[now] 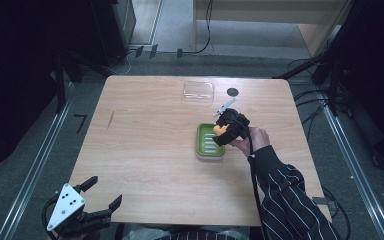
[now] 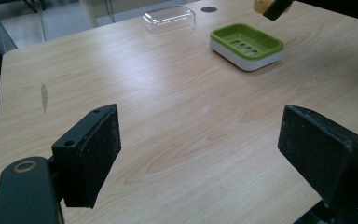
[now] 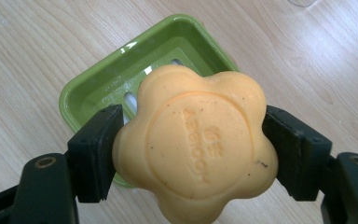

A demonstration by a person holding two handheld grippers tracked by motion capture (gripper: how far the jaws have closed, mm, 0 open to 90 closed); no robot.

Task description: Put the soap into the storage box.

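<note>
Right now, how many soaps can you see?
1: the orange flower-shaped soap, clamped in the right gripper above the green soap dish.

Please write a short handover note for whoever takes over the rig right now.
Right claw: shut on the orange flower-shaped soap, held above the green soap dish, not yet set down.
Left claw: open, holding nothing, at the near left corner of the table.
The dish sits right of centre; the clear plastic lid lies apart, beyond it near the far edge.
Done: soap picked up and brought over the dish.
Left, probably: lower the soap into the dish and release; perhaps put the lid on.
</note>
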